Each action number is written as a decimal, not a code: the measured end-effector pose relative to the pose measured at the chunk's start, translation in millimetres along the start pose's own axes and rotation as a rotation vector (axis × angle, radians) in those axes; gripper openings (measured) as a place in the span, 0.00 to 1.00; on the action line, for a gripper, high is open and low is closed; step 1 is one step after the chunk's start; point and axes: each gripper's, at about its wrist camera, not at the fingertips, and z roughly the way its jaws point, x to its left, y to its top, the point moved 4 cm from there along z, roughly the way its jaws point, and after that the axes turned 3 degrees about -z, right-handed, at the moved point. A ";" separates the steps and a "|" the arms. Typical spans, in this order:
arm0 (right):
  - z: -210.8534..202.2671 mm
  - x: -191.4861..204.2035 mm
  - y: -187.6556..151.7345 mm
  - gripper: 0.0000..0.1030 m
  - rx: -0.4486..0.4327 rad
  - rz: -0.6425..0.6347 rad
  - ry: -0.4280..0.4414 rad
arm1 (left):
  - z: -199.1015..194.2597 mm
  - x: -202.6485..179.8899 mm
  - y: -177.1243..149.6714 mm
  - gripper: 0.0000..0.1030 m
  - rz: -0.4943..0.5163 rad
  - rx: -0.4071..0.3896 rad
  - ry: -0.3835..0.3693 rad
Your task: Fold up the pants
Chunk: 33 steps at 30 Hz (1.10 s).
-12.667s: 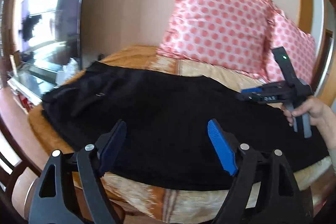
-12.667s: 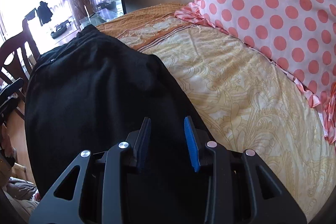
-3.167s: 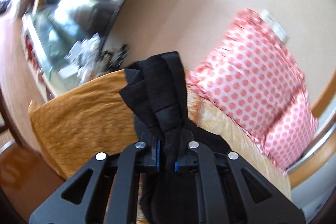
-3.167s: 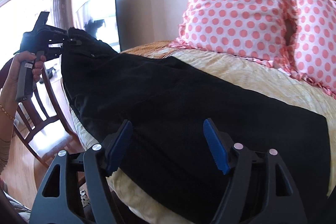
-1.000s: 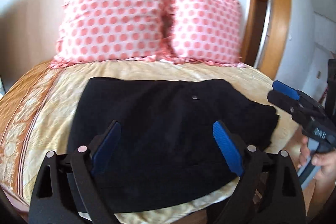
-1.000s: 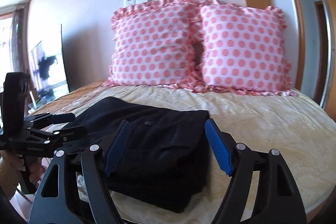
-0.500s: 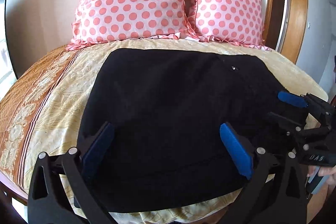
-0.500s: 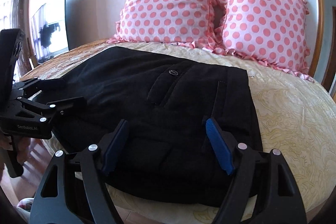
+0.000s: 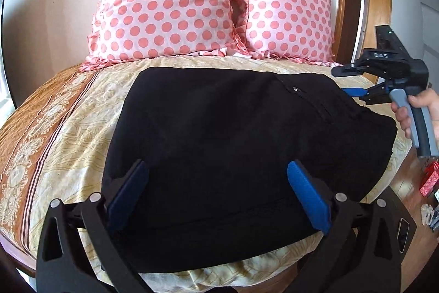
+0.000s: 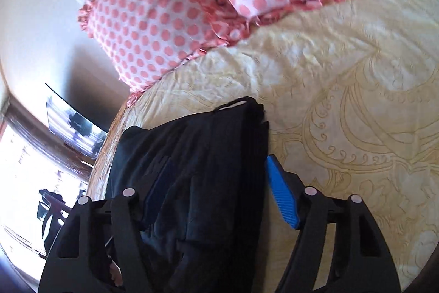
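Black folded pants (image 9: 233,144) lie between both spread claws, left (image 9: 219,194) and right (image 10: 219,197).

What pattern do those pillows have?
The pillows are pale pink with coral polka dots and ruffled edges, clearest in the left wrist view.

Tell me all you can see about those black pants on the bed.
The pants are black, of soft matte cloth, folded into a broad flat stack on the yellow patterned bedspread before two dotted pillows. A small button and pocket seam show on top. The right tongs straddle the layered right edge, open; the left tongs hover open above the near edge.
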 end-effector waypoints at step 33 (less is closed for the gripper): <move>8.6 64.9 -24.7 0.18 -0.073 -0.559 -0.177 | -5.7 12.7 13.2 0.98 -0.095 0.016 -0.067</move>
